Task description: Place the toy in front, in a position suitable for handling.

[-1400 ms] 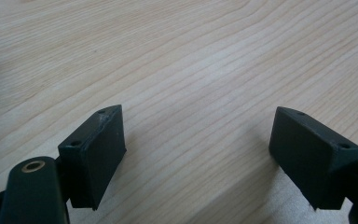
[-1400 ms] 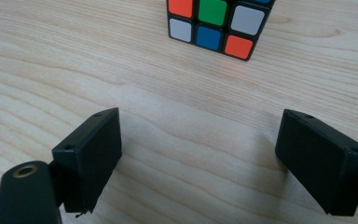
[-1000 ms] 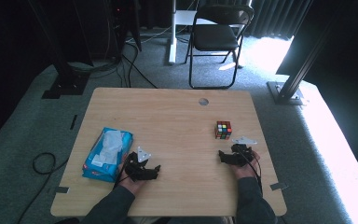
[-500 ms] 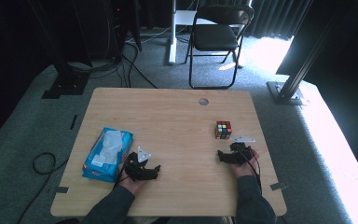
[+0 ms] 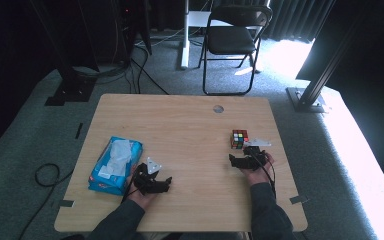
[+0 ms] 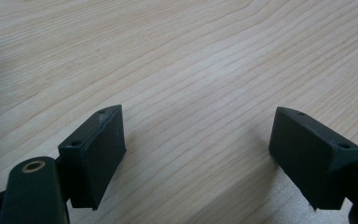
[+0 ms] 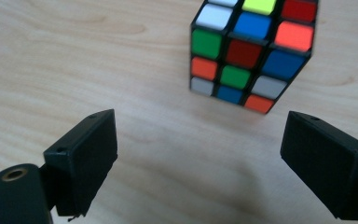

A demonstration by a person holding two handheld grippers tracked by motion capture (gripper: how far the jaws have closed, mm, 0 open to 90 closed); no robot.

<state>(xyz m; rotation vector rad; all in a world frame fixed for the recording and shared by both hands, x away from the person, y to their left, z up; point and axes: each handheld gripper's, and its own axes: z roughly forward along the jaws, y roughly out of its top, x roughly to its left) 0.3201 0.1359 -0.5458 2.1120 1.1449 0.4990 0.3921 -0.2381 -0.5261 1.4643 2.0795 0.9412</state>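
**Both grippers spread wide, cube ungrasped**

The right gripper (image 7: 200, 154) holds its fingers (image 7: 81, 158) far apart, touching nothing; the Rubik's cube (image 7: 249, 51) sits on the table (image 5: 180, 125) just ahead of them. The left gripper (image 6: 198, 158) is equally spread over bare wood, beside the blue tissue pack (image 5: 114, 164).

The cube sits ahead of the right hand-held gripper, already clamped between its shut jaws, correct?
Not clamped. In the right gripper view the right hand-held gripper has its jaws wide open, and the cube sits on the table ahead of them, untouched. It does lie ahead of that gripper.
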